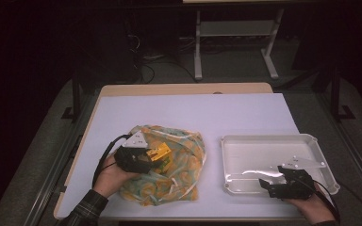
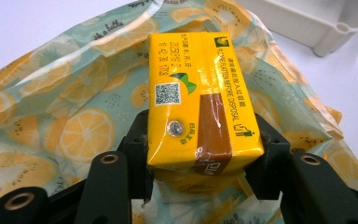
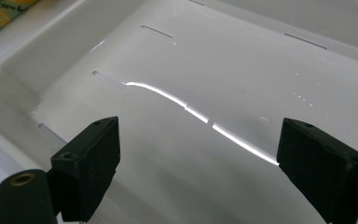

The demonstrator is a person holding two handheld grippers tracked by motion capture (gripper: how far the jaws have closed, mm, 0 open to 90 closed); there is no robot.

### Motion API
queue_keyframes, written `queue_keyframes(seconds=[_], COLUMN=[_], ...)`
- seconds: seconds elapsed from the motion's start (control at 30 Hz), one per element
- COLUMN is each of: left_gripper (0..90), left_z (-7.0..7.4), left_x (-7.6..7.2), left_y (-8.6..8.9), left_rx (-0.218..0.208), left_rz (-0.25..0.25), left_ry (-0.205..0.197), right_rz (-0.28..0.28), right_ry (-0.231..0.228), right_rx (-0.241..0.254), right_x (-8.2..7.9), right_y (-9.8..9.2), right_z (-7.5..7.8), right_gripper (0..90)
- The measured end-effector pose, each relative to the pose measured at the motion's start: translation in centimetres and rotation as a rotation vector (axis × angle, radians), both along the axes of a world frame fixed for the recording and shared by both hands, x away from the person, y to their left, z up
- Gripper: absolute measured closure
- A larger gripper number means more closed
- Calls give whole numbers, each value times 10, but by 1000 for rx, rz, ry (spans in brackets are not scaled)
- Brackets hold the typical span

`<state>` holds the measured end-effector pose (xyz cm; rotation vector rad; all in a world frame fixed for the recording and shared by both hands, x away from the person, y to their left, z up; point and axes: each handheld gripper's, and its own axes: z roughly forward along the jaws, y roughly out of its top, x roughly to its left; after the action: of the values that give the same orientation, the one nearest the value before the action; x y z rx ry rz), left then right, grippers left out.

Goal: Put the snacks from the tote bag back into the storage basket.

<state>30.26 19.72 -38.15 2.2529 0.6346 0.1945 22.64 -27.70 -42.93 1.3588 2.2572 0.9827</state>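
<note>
While left tool clamps yellow carton reading "FLATTEN BEFORE DISPOSAL", right tool spread over tray.

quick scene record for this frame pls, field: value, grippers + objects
left gripper: shut on yellow drink carton, over the fruit-print bag
right gripper: open, nothing between the jaws, over the white tray
white tray: nothing in it, right of the bag
surface: white table
</note>
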Motion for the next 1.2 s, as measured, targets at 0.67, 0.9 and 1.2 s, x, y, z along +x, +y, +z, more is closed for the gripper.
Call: queue_keyframes(seconds=[0.67,0.9,1.2], left_gripper=[512,511,511], left_z=[17,27,37], left_x=[8,11,11], left_y=[2,2,0], left_rx=[-32,-57,-71], left_rz=[7,7,13], left_ry=[-16,-33,-43], right_rz=[-4,-4,-10], right_ry=[-3,-4,-4], right_rx=[-1,1,2], right_x=[-1,-1,-3], right_y=[0,0,-1], right_z=[1,1,2], right_gripper=[131,131,131])
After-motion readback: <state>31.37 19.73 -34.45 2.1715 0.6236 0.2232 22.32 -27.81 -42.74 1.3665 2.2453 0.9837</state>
